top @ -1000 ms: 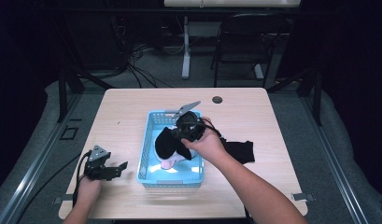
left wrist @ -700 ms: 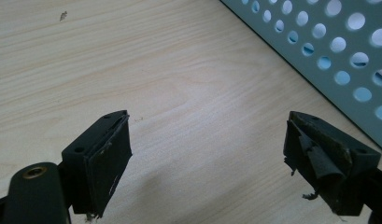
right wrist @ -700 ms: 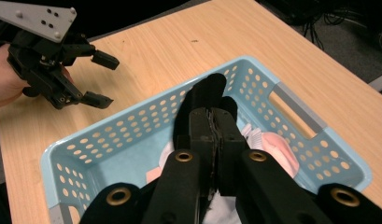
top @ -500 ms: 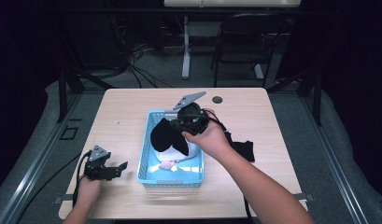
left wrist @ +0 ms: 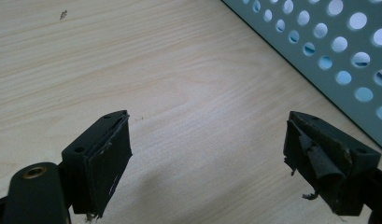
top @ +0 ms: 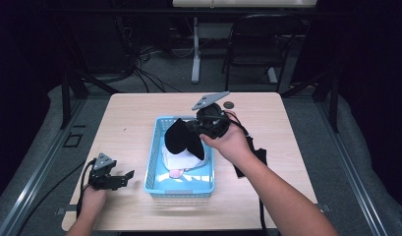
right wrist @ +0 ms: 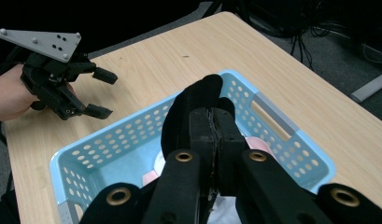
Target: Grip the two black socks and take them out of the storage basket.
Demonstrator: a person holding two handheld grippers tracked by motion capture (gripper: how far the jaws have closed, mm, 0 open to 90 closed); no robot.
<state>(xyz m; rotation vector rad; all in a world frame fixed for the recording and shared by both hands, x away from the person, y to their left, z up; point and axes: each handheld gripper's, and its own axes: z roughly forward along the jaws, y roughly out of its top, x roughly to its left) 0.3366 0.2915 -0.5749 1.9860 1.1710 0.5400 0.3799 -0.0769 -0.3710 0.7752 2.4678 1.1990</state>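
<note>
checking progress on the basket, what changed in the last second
The right gripper, shut on the black cloth, lifted it up out of the blue basket and toward the far side. The left gripper stayed open and low over the table, left of the basket.

Light-blue perforated basket (top: 179, 184), black cloth (top: 181, 138), white and perhaps pink items inside.

Two handheld grippers, both matte black. Left gripper (top: 121, 178): grey three-cornered plate on top dotted with small dark holes and pale screws, black cable looping back past the hand. Fingers (left wrist: 102, 161) blocky and black, pads scuffed and frayed at the edges, brass-ringed pivot holes at the linkage. Right gripper (top: 192, 129): same grey plate, same brass-ringed links. Forearms bare, no sleeves.
</note>
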